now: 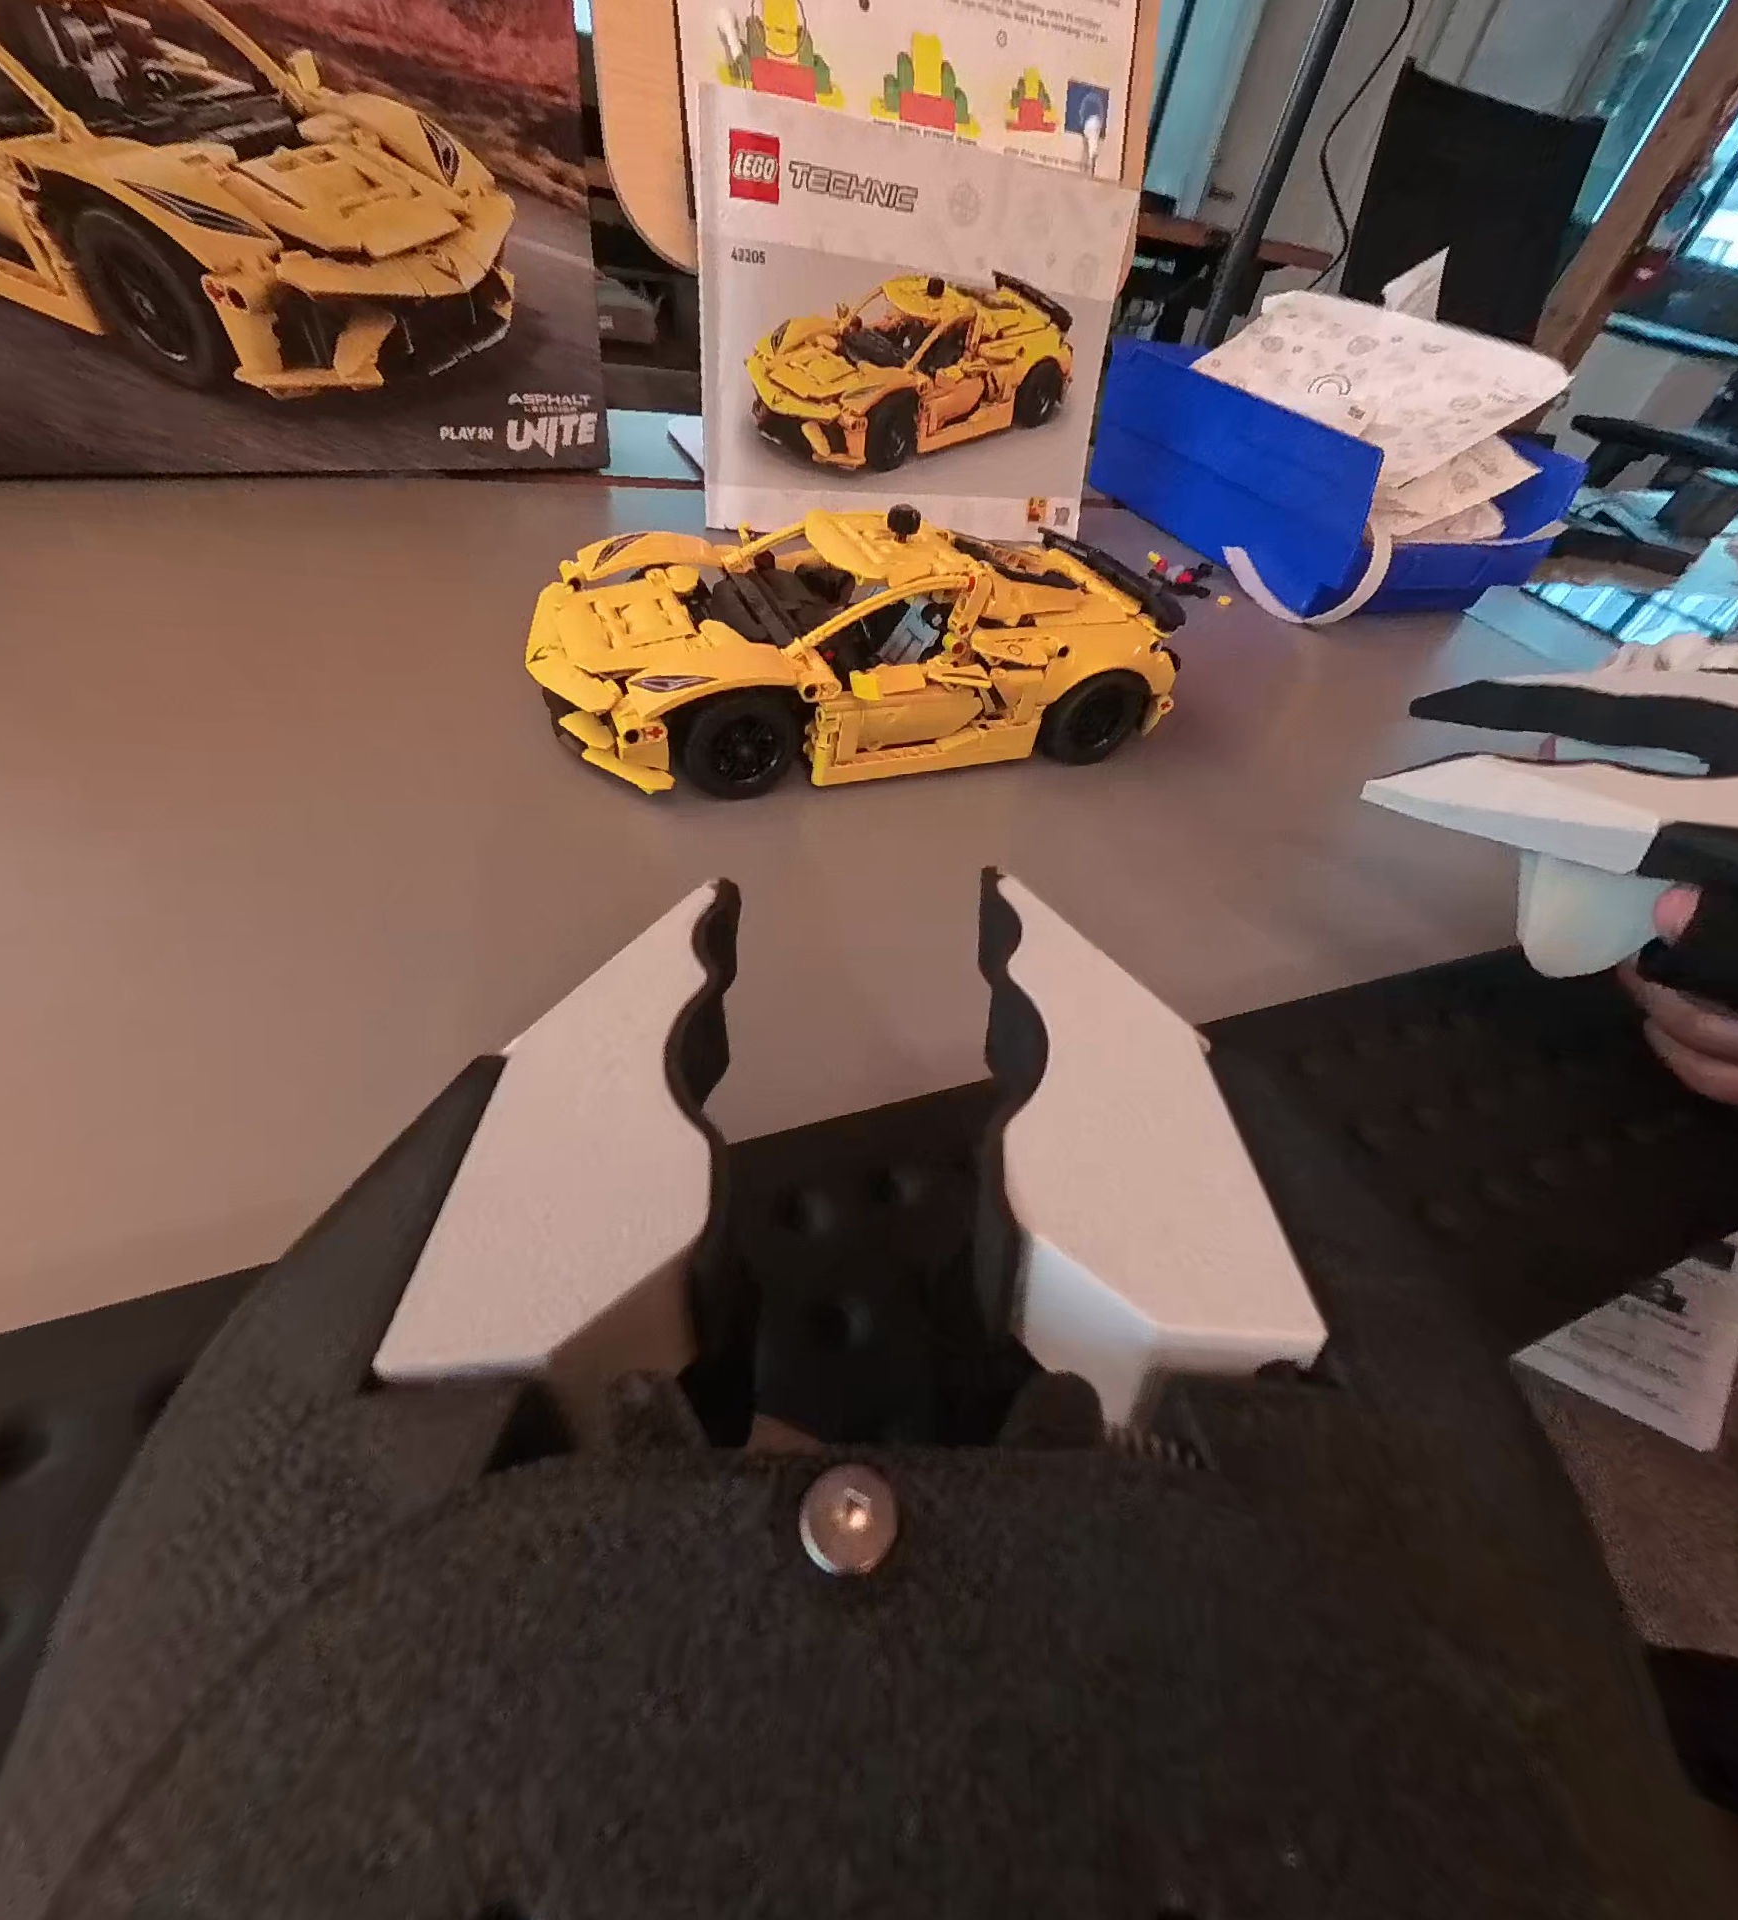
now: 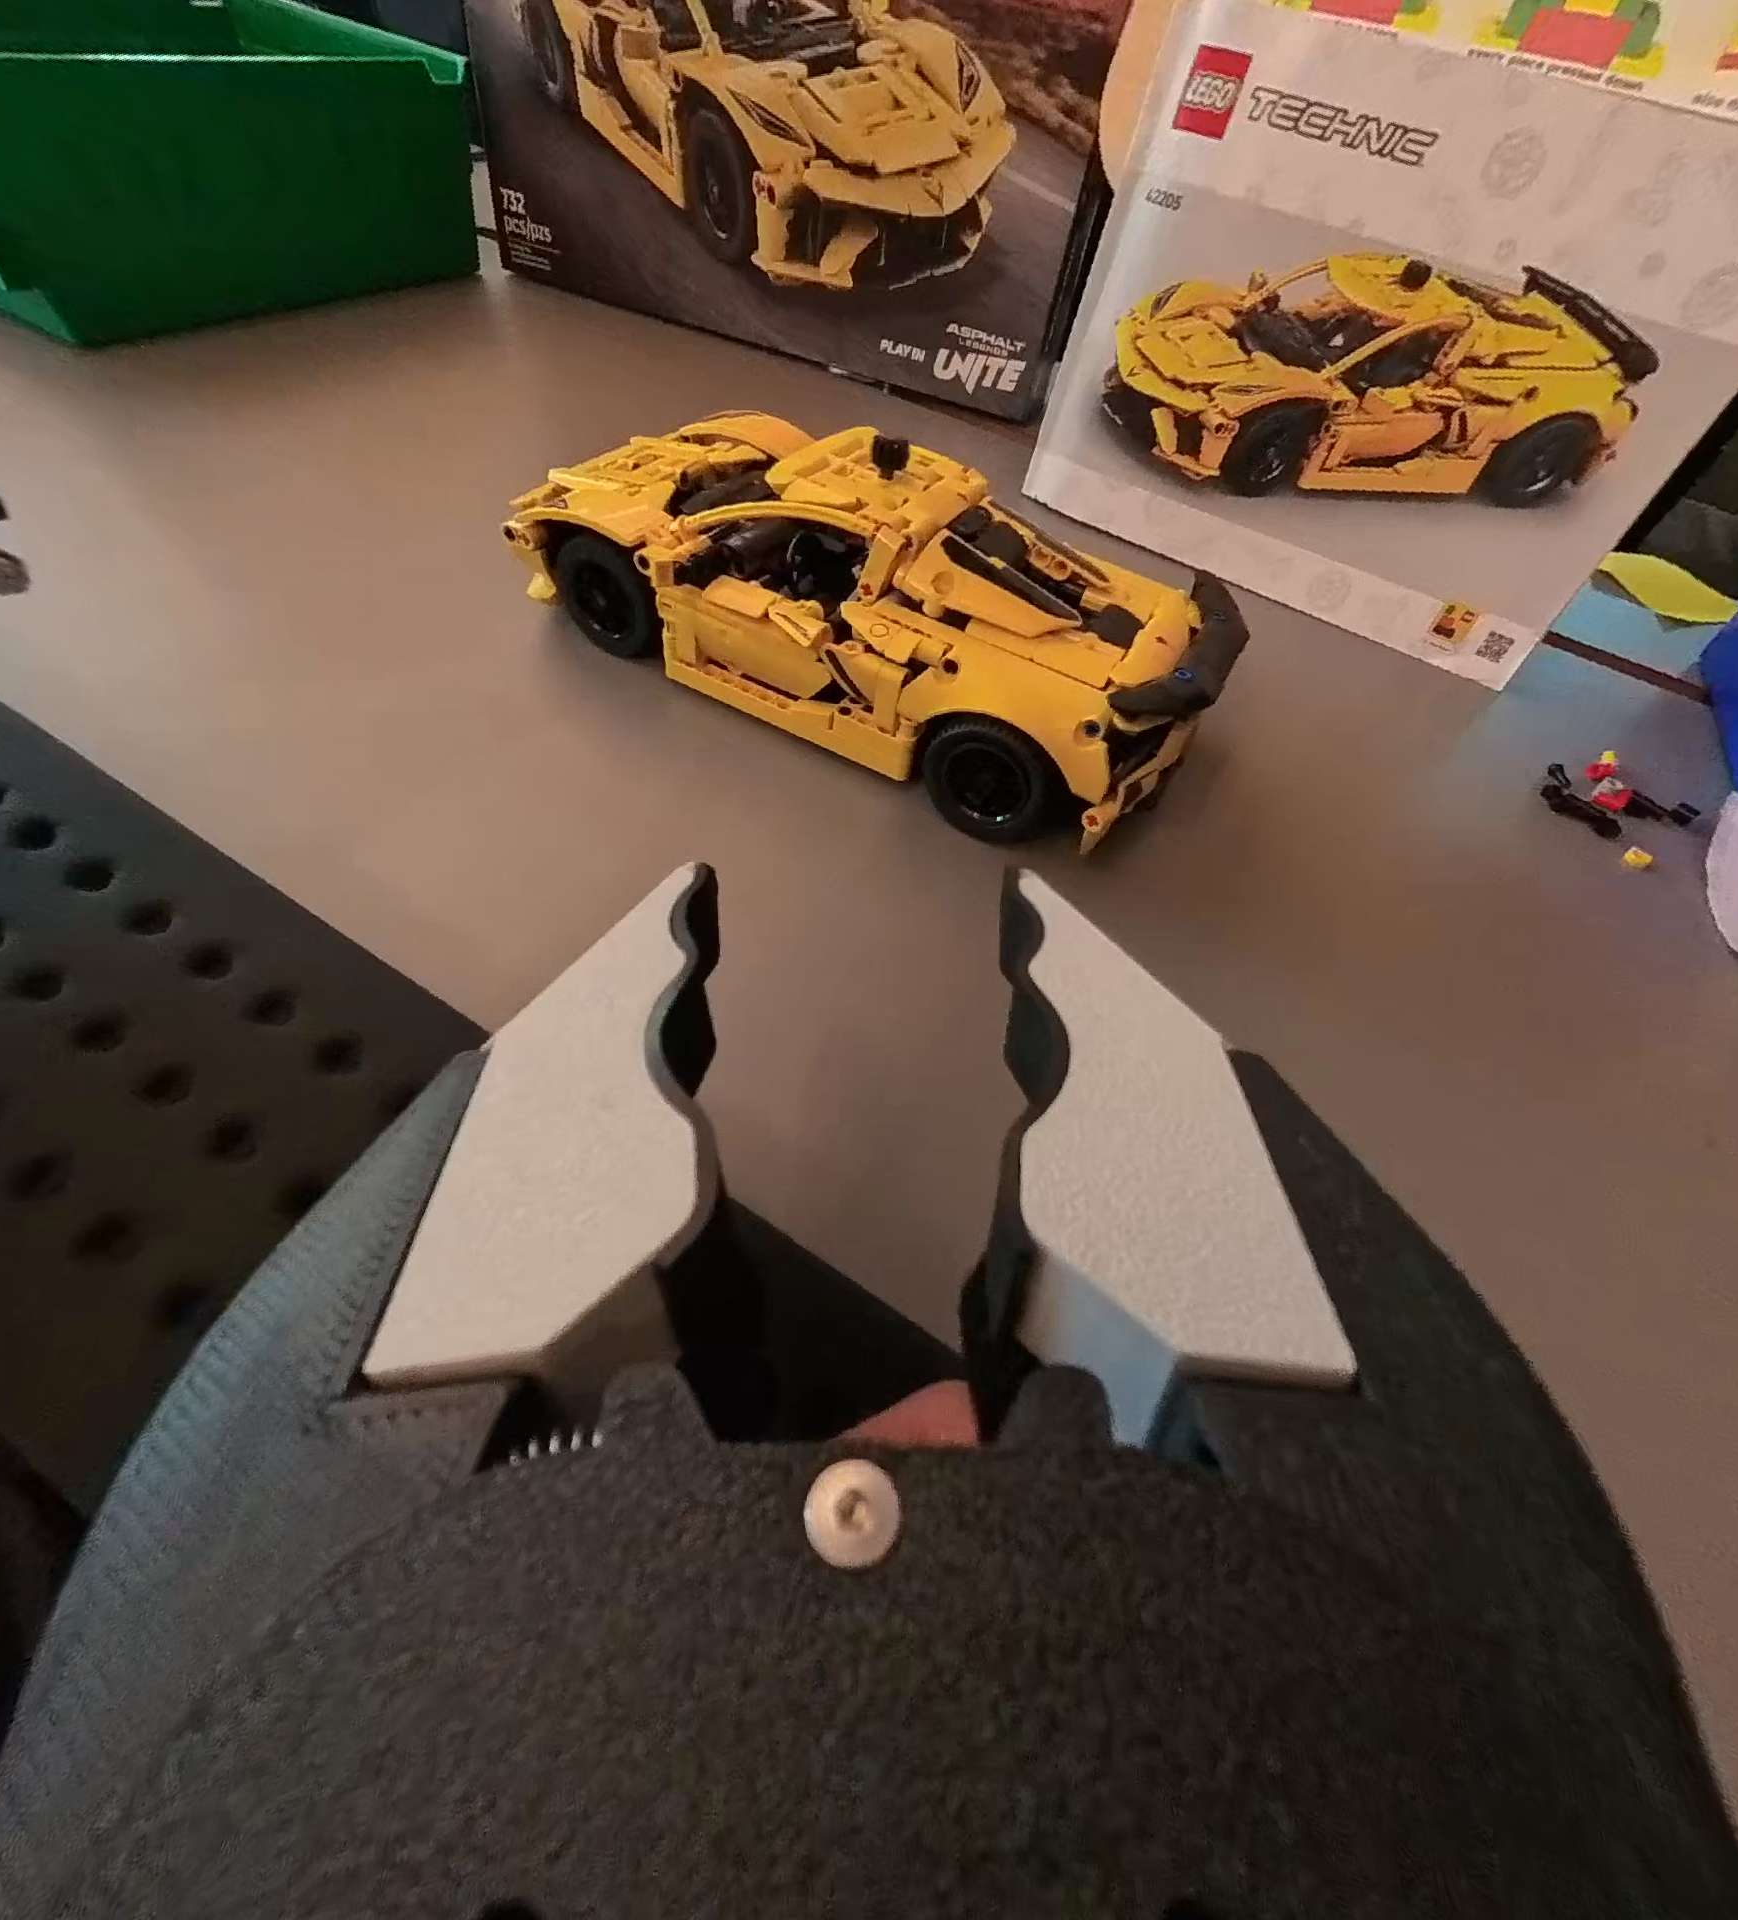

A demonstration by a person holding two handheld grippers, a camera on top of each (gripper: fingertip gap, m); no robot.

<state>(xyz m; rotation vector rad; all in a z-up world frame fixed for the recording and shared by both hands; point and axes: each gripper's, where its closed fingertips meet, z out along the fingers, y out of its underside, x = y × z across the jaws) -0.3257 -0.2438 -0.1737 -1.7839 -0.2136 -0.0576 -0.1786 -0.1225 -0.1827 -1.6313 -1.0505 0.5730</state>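
A yellow brick-built sports car (image 1: 849,655) with black wheels stands on the grey table (image 1: 221,831), nose to the left. It also shows in the right wrist view (image 2: 875,623), seen from its rear side. My left gripper (image 1: 860,894) is open and empty, a short way in front of the car. My right gripper (image 2: 854,883) is open and empty, near the car's rear wheel. The right gripper also shows in the left wrist view (image 1: 1405,753), held by a hand at the right edge.
A car set box (image 1: 221,229) and an instruction booklet (image 1: 906,312) stand behind the car. A blue bin (image 1: 1291,488) with paper bags sits at the right, a green bin (image 2: 179,197) at the left. Small loose pieces (image 2: 1613,800) lie right of the car. A black perforated board (image 2: 117,997) lies at the table's near edge. The yellow brick-built sports car (image 1: 849,655) is about equally far from each gripper, around 20 centimetres. Look for it in the right wrist view (image 2: 724,555) too.
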